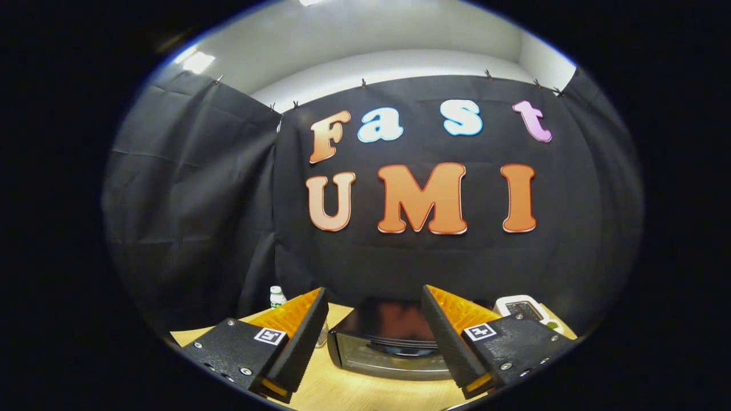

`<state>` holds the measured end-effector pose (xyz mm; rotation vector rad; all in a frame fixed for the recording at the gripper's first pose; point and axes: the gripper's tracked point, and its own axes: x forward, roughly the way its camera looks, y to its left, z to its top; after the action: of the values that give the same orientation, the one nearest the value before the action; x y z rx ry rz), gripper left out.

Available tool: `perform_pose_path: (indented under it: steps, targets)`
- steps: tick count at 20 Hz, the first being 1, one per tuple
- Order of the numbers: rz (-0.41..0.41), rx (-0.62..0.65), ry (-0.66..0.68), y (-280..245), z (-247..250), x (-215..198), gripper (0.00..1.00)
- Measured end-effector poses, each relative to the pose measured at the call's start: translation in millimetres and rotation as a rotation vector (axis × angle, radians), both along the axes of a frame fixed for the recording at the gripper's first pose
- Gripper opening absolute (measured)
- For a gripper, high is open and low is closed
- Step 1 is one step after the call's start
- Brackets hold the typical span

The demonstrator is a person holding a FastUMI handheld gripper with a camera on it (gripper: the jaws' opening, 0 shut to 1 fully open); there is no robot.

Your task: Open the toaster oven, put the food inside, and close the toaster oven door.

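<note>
With its door shut, the toaster oven (388, 348) sits beyond the wide-spread, empty gripper (374, 308).

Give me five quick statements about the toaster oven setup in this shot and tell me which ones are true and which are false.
1. The toaster oven door is shut. True.
2. The gripper is shut on the oven's handle. False: its fingers are spread wide and hold nothing, with the oven beyond them, seen through the gap.
3. A small white bottle stands on the table behind one finger. True.
4. The toaster oven sits on the floor. False: it stands on the light wooden table.
5. A white-rimmed object lies on the table beside the oven, on the far side from the bottle. True.
</note>
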<state>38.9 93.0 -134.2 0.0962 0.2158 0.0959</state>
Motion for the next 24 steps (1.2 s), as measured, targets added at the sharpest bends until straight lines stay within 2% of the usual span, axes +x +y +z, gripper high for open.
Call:
perform_pose_path:
  steps: [8, 16, 24]
  targets:
    - [-0.052, -0.092, -0.129, -13.5, 63.5, -23.2, 0.99]
    - [-0.093, -0.079, -0.177, -32.5, 84.7, -27.2, 1.0]
    - [-0.101, -0.076, -0.195, -47.8, 92.8, -31.2, 1.0]
